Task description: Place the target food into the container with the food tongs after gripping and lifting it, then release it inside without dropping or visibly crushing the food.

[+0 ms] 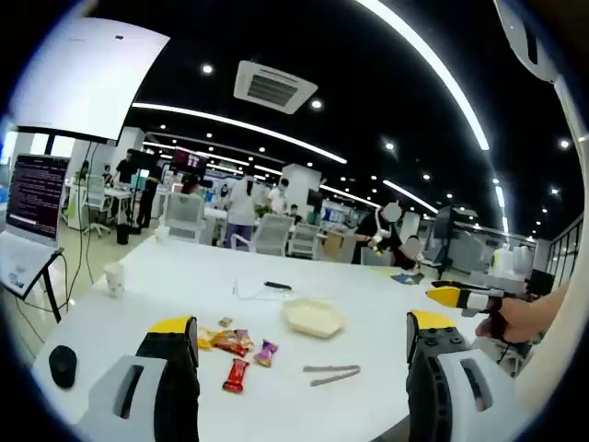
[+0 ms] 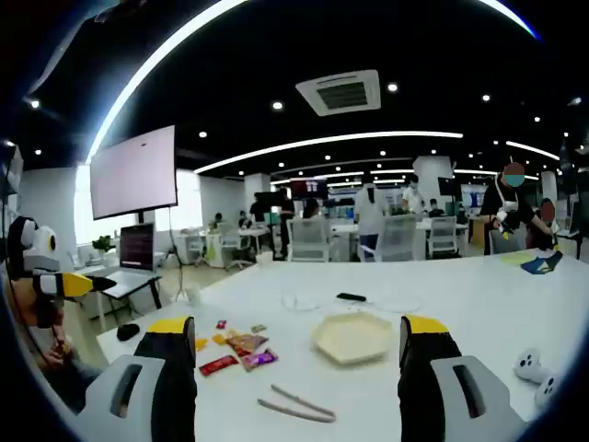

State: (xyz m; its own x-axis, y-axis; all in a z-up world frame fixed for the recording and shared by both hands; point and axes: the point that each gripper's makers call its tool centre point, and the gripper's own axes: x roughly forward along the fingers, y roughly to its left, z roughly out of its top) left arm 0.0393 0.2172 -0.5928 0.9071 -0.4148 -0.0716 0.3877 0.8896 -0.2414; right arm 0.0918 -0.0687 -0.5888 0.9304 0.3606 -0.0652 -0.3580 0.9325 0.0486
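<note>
A pale hexagonal container (image 1: pixel 314 317) (image 2: pixel 353 336) rests on the white table (image 1: pixel 184 276) (image 2: pixel 479 295). Left of it lies a small heap of wrapped snacks (image 1: pixel 237 345) (image 2: pixel 241 348), red, orange and purple. Metal food tongs (image 1: pixel 331 373) (image 2: pixel 295 405) lie flat on the table in front of the container. My left gripper (image 1: pixel 302 345) is open, held above the near table edge, with nothing between its jaws. My right gripper (image 2: pixel 297 345) is open too and holds nothing. The right gripper's yellow tip (image 1: pixel 457 296) enters the left gripper view from the right; the left one (image 2: pixel 64 284) shows at the left of the right gripper view.
A black phone (image 1: pixel 277 285) (image 2: pixel 351 297) and a thin cable lie behind the container. A paper cup (image 1: pixel 113 276) stands at the far left, a black mouse (image 1: pixel 63 365) near the edge. A laptop (image 1: pixel 28 216) is left of the table. White controllers (image 2: pixel 534 368) lie right. People and office chairs stand beyond.
</note>
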